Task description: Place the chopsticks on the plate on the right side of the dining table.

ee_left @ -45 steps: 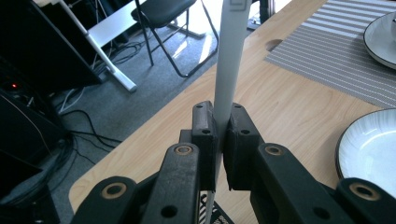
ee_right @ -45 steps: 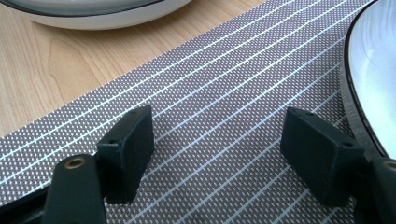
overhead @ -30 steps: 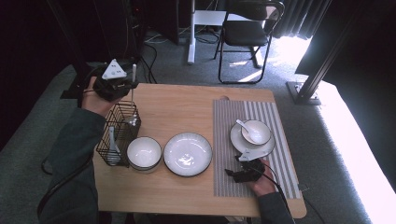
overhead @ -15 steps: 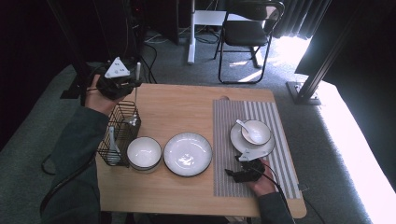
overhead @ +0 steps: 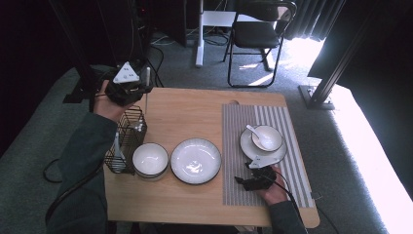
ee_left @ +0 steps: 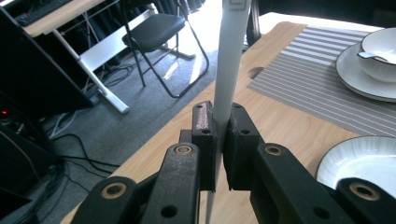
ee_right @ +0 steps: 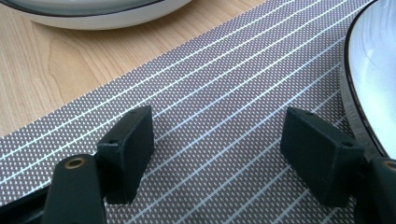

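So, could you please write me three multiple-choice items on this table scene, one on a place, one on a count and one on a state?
1. Where does the wire basket stand?
A. At the table's left edge, beside the bowl
B. On the striped mat
C. On the chair

2. How many dishes lie on bare wood between basket and mat?
A. One
B. Two
C. Four

3. How does the left gripper stand?
A. Wide open
B. Shut on the white utensil
C. Shut on a bowl

Answers: 1 A, the basket sits left of the bowl; 2 B, bowl and plate; 3 B, the pads pinch the white handle, while the right gripper rests open on the mat.
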